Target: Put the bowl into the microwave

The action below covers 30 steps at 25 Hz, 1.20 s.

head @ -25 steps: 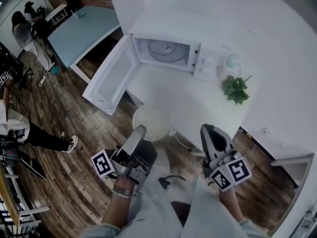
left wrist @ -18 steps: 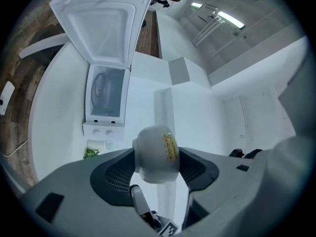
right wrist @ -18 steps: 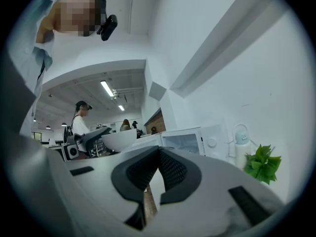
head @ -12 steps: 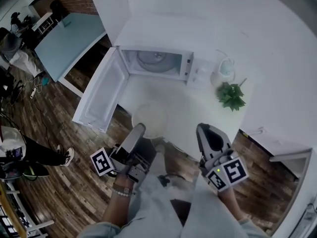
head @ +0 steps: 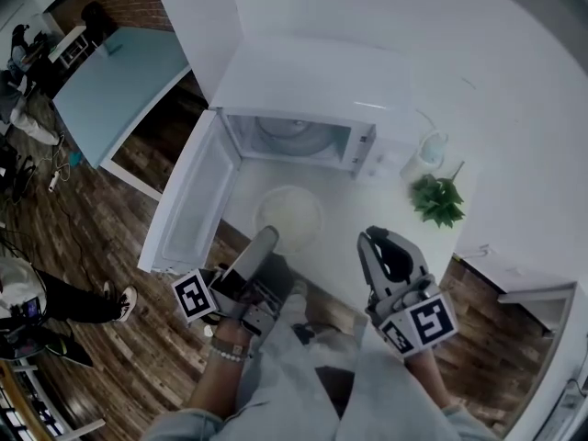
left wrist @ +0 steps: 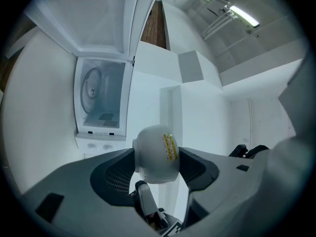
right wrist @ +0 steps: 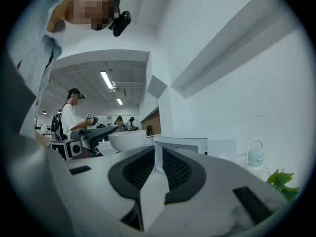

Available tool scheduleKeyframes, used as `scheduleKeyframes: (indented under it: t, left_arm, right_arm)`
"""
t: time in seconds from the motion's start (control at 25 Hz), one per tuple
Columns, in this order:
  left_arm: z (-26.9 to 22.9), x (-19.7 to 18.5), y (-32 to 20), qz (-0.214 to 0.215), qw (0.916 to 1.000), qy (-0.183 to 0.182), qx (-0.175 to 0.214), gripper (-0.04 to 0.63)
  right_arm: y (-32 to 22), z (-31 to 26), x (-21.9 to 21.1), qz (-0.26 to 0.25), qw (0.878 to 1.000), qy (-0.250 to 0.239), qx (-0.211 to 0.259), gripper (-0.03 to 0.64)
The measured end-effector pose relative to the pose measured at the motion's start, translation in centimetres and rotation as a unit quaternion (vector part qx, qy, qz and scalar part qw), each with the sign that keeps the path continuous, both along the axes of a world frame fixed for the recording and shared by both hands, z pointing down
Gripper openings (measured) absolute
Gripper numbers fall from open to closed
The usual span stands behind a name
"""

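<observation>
Two grippers in view; left gripper (head: 265,239) clamped on white bowl (left wrist: 154,154); bowl held over counter (head: 349,219) before open microwave (head: 299,141), outside cavity; right gripper (head: 369,239) jaws just opening, narrow gap, nothing between.

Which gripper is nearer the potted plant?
Right. The right gripper, empty, jaws just opening, is just short of the plant; the left gripper, clamping the bowl, is farther off, before the microwave.

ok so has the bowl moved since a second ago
Yes. The bowl, clamped in the left gripper, has come closer to the open microwave and now hangs over the counter in front of it.
</observation>
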<state>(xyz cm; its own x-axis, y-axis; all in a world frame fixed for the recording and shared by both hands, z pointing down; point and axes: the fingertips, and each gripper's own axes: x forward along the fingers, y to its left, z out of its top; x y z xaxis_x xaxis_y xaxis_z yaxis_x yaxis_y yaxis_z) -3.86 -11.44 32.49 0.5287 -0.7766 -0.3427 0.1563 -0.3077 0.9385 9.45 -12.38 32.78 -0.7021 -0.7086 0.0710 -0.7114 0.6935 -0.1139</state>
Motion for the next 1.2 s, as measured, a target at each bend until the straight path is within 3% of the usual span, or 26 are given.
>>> scheduleKeyframes:
  t: [0.28,0.64,0.88,1.2]
  left_arm:
    - [0.9,-1.1,-3.3,0.011,0.9999,0.001,-0.011,0.262]
    - [2.6,-1.5,-7.2,0.023,0.9994,0.004,-0.026,0.262]
    - [3.9,-1.5,-9.0,0.036,0.9985,0.003,-0.041,0.262]
    - [5.7,-1.7,-10.9,0.043,0.9973,-0.001,-0.059,0.262]
  right_arm:
    - [-1.9,0.0,-4.0,-0.041,0.998,0.036,0.023,0.159]
    - [-5.0,1.5,-7.4,-0.061,0.997,0.044,0.01,0.261]
    - [-6.5,3.5,-9.2,-0.075,0.994,0.075,-0.008,0.299]
    - [-8.3,5.4,-10.8,-0.074,0.994,0.077,-0.039,0.327]
